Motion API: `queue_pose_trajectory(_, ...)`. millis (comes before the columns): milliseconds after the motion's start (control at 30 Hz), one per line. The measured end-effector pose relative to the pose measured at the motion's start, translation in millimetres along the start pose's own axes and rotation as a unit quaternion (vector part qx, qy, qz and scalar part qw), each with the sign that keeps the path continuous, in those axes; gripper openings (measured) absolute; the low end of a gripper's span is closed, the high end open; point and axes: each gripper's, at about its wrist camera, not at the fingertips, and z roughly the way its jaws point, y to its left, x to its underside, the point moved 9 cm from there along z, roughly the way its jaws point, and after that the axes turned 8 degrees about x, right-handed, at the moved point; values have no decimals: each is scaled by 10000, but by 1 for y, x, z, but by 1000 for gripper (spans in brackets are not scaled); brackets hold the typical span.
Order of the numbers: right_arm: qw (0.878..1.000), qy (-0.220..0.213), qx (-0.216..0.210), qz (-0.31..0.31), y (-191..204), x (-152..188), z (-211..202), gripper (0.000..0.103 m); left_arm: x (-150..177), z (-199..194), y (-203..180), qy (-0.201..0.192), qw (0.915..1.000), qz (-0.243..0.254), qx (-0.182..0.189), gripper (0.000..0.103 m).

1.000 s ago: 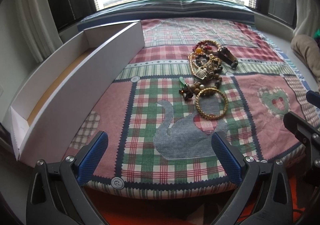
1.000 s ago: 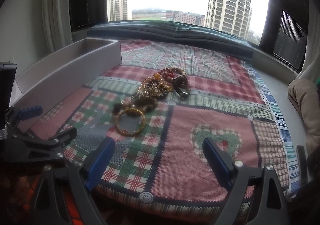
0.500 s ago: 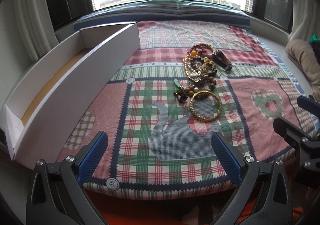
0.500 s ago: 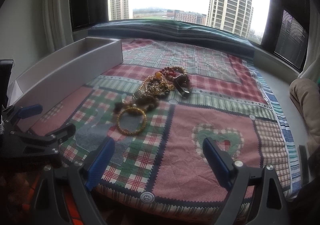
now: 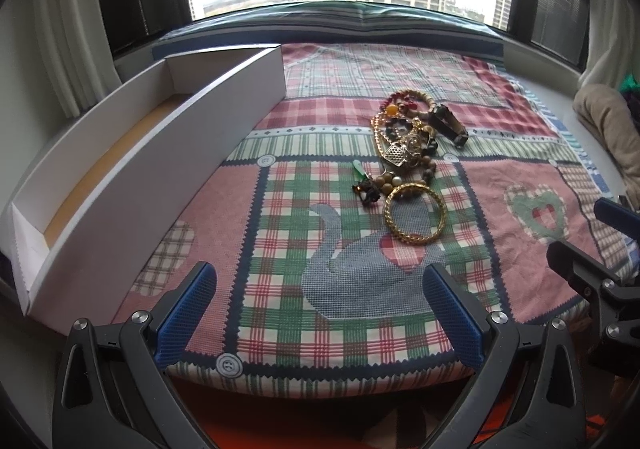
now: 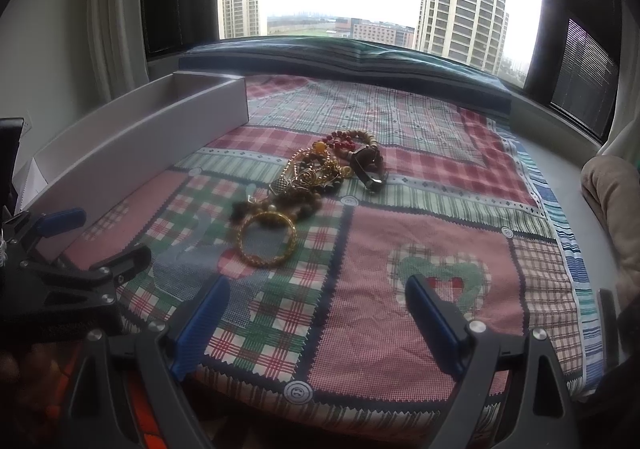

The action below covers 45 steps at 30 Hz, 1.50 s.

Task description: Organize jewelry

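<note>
**Jewelry pile lay ahead of both grippers, nearer ring first**

The jewelry was a tangled heap of gold chains, brown and red beads and a dark bracelet (image 5: 416, 137), resting on the patchwork plaid quilt (image 5: 280, 249) roughly at its middle. At the heap's near edge, touching the beads, lay the round twisted gold bangle (image 5: 415, 214), flat on the cloth and the closest piece to either tool. The heap's long axis ran away from the cameras, from the bangle back toward the window.

From the left gripper (image 5: 320, 309) the bangle sat ahead and slightly to the right; from the right gripper (image 6: 318, 317) it sat ahead and to the left (image 6: 267, 238). Both were well apart from it, hovering at the quilt's near edge with their blue-padded jaws spread wide and nothing between them. Neither arm looked clearly closer, judging from these 2 views.

The long, narrow white cardboard box (image 5: 152, 169), open-topped with a tan floor, ran along the quilt's left side, parallel to the heap's axis. It appeared to hold nothing, so sorting had probably not begun. The left gripper was the nearer 1 to that box.
</note>
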Motion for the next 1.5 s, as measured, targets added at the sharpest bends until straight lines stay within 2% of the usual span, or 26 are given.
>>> queue_pose_trajectory(1500, 9998, 103, -96, 143, -3, 4, 6, 92, 10, 14, 8, 249, 9996, -139, -66, 102)
